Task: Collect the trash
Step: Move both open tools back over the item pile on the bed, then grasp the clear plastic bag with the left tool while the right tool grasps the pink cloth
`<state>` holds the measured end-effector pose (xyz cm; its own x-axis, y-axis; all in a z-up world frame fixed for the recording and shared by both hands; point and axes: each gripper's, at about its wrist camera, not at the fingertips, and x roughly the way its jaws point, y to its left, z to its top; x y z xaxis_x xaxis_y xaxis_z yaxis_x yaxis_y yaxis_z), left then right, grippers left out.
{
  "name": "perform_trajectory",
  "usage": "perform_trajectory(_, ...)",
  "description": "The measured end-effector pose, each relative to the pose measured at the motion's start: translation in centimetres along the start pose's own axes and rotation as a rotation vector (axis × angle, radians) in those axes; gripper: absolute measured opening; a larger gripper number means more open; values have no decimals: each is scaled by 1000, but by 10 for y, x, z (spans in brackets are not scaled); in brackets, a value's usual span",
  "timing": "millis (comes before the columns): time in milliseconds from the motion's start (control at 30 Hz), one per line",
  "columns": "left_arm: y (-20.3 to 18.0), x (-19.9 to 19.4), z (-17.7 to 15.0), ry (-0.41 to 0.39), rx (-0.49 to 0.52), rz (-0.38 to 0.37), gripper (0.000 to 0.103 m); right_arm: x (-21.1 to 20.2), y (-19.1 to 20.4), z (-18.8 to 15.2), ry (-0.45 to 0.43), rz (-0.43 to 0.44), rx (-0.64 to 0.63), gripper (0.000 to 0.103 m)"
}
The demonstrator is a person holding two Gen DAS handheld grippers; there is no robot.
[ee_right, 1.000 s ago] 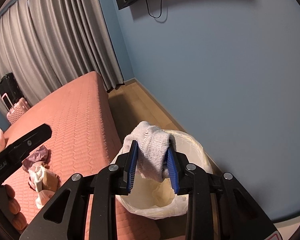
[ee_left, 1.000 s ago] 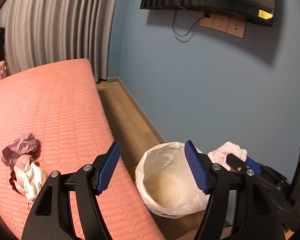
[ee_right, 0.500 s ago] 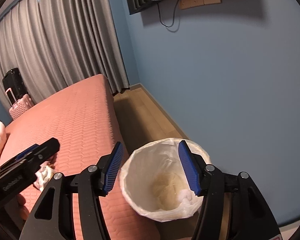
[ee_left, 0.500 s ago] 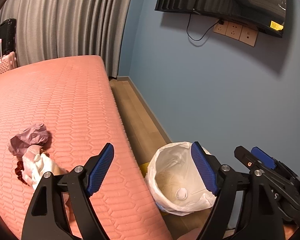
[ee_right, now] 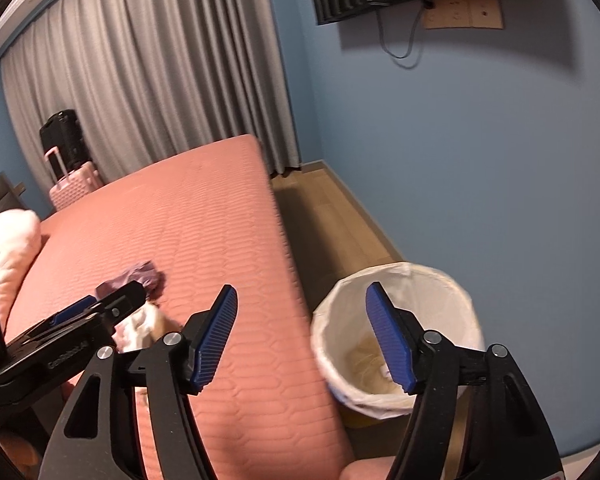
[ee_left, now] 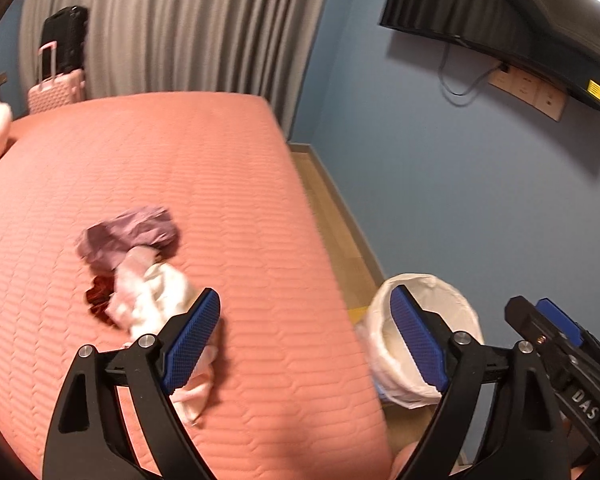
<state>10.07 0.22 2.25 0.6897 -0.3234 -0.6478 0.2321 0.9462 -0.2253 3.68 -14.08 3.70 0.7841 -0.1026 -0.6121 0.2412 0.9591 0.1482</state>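
Observation:
A trash pile lies on the pink bed (ee_left: 188,168): a crumpled purple piece (ee_left: 128,236), a white and pale pink piece (ee_left: 152,292) and a dark red scrap (ee_left: 98,294). My left gripper (ee_left: 306,342) is open and empty, above the bed edge, just right of the pile. The white-lined bin (ee_right: 400,336) stands on the floor beside the bed, with something white inside (ee_right: 386,372). My right gripper (ee_right: 302,338) is open and empty, between the bed edge and the bin. The bin also shows in the left wrist view (ee_left: 424,344).
A blue wall (ee_right: 480,168) runs close behind the bin, with a TV (ee_left: 500,12) and sockets above. Grey curtains (ee_right: 148,92) and two suitcases (ee_right: 70,168) stand at the far end. A pink pillow (ee_right: 8,248) lies at the left. A wooden floor strip (ee_right: 332,216) separates bed and wall.
My right gripper opened and dropped the grey-white piece into the bin. Both grippers have since swung left from the bin toward the bed and the trash pile.

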Motion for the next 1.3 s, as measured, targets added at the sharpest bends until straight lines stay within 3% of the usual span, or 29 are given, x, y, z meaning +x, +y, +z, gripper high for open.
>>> perform_trajectory(667, 137, -16, -40, 39, -120, 231, 83, 37, 112, -65, 143, 129, -135, 67)
perform_trajectory(1033, 186, -1, -57, 94, -186, 290, 83, 80, 167, -101, 243, 196, -195, 67)
perform_trajectory(1300, 213, 20, -57, 133, -232, 280, 83, 118, 189, -116, 312, 210, -187, 67)
